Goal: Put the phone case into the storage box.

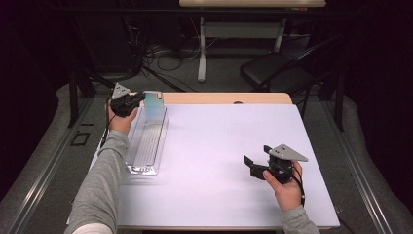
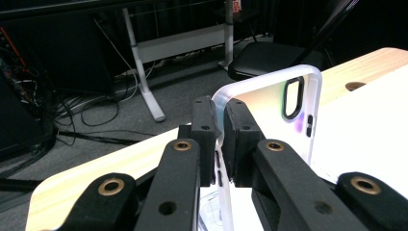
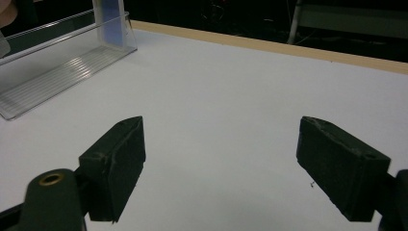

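Clear plastic phone case is pinched by its edge in the left hand-held gripper, upright at the far end of the ridged rack. Next move, I judge: seat it in a groove. The right hand-held gripper hovers open over the desk.

Dark room, black chair, cabled floor

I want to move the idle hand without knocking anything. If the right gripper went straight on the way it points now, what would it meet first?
Probably nothing soon: ahead of the open right gripper lies bare white table cover, then the wooden table edge. The clear rack sits off to its left, likely outside that line, though depth is hard to judge.
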`<state>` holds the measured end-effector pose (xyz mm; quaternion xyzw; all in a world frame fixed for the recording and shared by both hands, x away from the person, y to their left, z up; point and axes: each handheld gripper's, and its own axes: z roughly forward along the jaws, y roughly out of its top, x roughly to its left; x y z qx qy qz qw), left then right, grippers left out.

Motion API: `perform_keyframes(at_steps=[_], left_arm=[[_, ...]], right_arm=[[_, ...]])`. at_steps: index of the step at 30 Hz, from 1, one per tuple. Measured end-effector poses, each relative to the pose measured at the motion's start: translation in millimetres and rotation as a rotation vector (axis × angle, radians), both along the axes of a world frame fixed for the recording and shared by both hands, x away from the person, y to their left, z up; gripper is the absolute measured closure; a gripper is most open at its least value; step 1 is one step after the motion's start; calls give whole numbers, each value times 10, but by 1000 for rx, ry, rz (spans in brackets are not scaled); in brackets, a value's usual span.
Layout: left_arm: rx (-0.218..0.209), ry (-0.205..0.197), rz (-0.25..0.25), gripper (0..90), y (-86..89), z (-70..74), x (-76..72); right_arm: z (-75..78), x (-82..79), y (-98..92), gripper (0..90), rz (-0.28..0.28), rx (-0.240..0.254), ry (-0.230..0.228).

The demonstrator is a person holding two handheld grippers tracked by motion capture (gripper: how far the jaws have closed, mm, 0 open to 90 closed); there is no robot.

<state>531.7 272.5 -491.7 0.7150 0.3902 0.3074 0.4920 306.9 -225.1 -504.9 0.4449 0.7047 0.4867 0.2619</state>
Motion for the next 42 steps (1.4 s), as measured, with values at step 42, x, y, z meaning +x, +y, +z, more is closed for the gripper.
perform_keyframes(at_steps=[42], left_arm=[[14, 18, 43, 825, 49, -21, 10]], right_arm=[[-9, 1, -4, 174, 1, 1, 0]])
